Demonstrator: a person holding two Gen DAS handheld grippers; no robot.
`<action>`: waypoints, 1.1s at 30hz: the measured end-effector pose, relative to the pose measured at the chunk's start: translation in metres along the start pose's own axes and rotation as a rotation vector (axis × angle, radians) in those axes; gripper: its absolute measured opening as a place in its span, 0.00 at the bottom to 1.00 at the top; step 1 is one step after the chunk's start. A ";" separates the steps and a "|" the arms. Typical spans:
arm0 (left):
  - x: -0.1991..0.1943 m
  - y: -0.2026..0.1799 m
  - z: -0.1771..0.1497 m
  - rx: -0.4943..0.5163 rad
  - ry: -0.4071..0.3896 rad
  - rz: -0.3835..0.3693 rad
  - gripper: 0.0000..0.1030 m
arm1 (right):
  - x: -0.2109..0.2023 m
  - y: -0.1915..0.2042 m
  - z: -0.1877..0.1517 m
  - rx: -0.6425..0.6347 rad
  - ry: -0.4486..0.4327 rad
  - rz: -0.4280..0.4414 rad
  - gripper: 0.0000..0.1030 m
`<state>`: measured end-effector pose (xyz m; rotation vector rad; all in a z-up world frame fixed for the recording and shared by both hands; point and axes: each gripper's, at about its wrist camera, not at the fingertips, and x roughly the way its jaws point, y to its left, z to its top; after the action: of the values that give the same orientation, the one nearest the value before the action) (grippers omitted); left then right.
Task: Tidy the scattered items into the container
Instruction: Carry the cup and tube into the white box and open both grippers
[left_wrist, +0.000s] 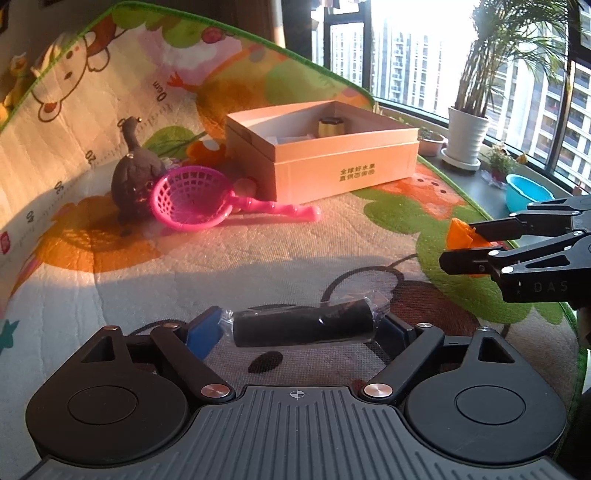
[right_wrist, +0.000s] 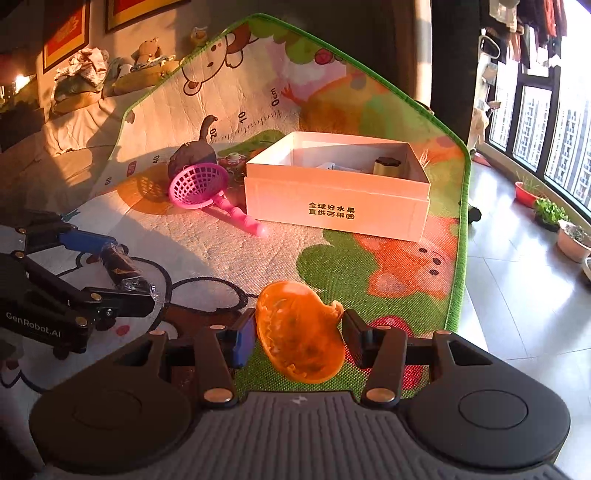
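Observation:
My left gripper (left_wrist: 301, 326) is shut on a black wrapped cylinder (left_wrist: 303, 328), held crosswise just above the play mat; it also shows in the right wrist view (right_wrist: 123, 267). My right gripper (right_wrist: 299, 332) is shut on an orange plastic toy (right_wrist: 301, 328), seen at the right in the left wrist view (left_wrist: 461, 240). The open cardboard box (left_wrist: 343, 168) stands ahead on the mat (right_wrist: 334, 206), with a small yellow jar (right_wrist: 386, 166) inside. A pink toy net scoop (left_wrist: 192, 197) and a dark plush bird (left_wrist: 131, 173) lie left of the box.
The colourful play mat (left_wrist: 258, 251) covers the floor and curves up behind. Potted plants (left_wrist: 467, 136) and a blue basin (left_wrist: 526, 192) stand by the windows on the right. Small toys (right_wrist: 232, 164) lie between the bird and the box.

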<state>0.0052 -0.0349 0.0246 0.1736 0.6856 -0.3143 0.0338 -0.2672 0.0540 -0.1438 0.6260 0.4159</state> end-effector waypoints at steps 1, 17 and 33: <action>-0.005 -0.003 0.000 0.013 -0.009 0.001 0.88 | -0.004 0.001 0.000 -0.008 -0.002 -0.001 0.48; -0.059 -0.041 0.009 0.156 -0.127 -0.043 0.88 | -0.045 0.007 0.009 -0.099 0.012 0.069 0.48; 0.099 -0.001 0.174 0.240 -0.204 -0.006 0.87 | 0.128 -0.100 0.208 0.087 0.015 0.046 0.48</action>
<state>0.1806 -0.1032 0.0933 0.3630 0.4454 -0.4136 0.2814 -0.2628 0.1454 -0.0501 0.6625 0.4319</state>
